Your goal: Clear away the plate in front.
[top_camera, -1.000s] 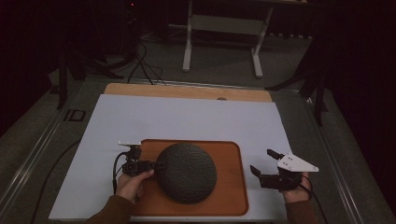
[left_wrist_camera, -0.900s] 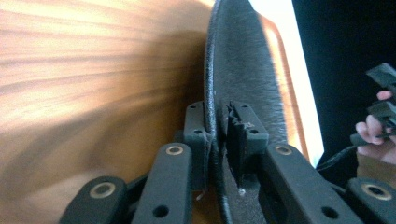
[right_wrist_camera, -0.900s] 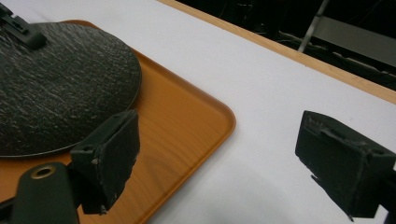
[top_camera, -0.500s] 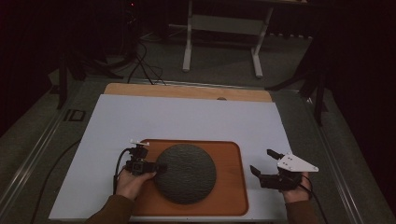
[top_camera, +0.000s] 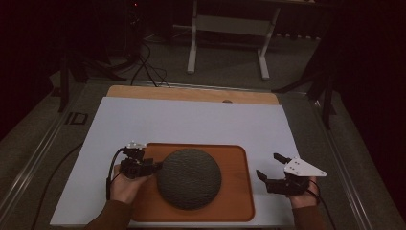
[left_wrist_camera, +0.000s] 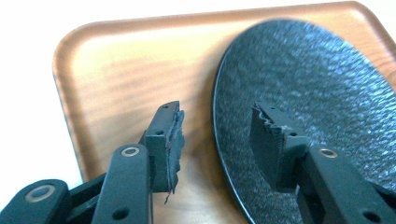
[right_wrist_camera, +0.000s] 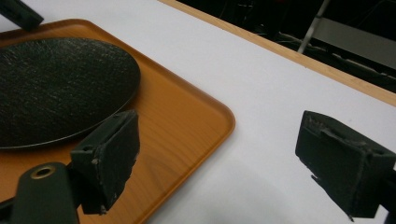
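A dark round textured plate (top_camera: 189, 178) (left_wrist_camera: 317, 79) (right_wrist_camera: 56, 84) lies on a brown wooden tray (top_camera: 234, 191) (left_wrist_camera: 116, 70) (right_wrist_camera: 187, 116). My left gripper (top_camera: 154, 166) (left_wrist_camera: 219, 126) hovers at the plate's left rim. Its jaws have just been opening and now stand apart. One pad is over the tray and the other over the plate, with the rim below the gap and neither pad pressing on it. My right gripper (top_camera: 269, 166) (right_wrist_camera: 219, 140) is open with nothing between its fingers, over the white tabletop just right of the tray.
The tray rests near the front of a white table surface (top_camera: 191, 122) with a wooden strip (top_camera: 191, 93) along its far edge. Beyond the table are a dark floor, cables and a white stand (top_camera: 230, 28).
The left gripper's jaws have spread off the plate's left rim and the gripper has lifted slightly. The plate has settled on the tray. The right gripper has not moved.
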`<state>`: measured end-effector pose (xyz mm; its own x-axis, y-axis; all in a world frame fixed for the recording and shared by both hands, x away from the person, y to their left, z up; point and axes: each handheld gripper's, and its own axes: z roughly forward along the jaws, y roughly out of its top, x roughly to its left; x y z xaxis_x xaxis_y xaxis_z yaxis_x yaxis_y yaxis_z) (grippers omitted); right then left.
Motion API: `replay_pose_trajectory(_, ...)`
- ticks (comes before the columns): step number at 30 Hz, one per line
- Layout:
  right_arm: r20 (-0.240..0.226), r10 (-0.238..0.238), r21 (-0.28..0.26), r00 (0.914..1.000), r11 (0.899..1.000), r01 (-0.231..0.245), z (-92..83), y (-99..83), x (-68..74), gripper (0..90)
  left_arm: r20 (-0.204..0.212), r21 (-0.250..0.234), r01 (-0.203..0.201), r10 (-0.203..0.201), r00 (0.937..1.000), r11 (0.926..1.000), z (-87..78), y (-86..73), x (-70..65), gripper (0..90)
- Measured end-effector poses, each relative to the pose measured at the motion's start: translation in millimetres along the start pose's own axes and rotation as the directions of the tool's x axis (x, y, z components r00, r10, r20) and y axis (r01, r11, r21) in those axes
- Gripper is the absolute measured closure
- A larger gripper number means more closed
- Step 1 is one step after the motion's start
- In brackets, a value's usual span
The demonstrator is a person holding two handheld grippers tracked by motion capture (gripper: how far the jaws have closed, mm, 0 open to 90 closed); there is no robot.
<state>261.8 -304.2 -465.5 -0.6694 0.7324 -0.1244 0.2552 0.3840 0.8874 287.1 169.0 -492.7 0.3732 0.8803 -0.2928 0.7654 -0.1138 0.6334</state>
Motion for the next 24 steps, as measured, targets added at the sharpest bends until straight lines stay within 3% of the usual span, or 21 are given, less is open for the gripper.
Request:
replay_pose_trajectory(4, 0.001, 0.000, 0.000, 1.0000, 1.000, 0.000, -0.1, -0.2, -0.6, 13.4, 0.001, -0.071, -0.051, 0.051, 0.9987, 0.9962, -9.0, 2.1, -1.0, 49.7)
replay_pose_trajectory(7, 0.000, 0.000, 0.000, 1.0000, 1.000, 0.000, -0.5, -0.1, -0.9, 13.4, 0.026, -0.119, -0.042, 0.045, 0.9987, 0.9921, -16.4, 2.6, 3.4, 48.9)
replay_pose_trajectory(9, 0.000, -0.001, -0.002, 1.0000, 1.000, 0.001, -0.8, -0.2, -1.1, 13.4, 0.015, -0.153, -0.047, 0.050, 0.9987, 0.9871, -22.3, 2.7, 6.5, 48.4)
replay_pose_trajectory(14, 0.003, 0.007, -0.007, 1.0000, 1.000, -0.007, -2.1, -0.6, -2.5, 13.4, -0.041, -0.228, -0.104, 0.097, 0.9944, 0.9682, -35.9, 1.5, 12.4, 46.5)
replay_pose_trajectory(24, 0.006, 0.015, -0.020, 0.9999, 1.000, -0.015, -7.3, -1.2, -6.2, 11.9, -0.096, -0.348, -0.113, 0.084, 0.9918, 0.9305, -56.5, -2.7, 27.1, 40.3)
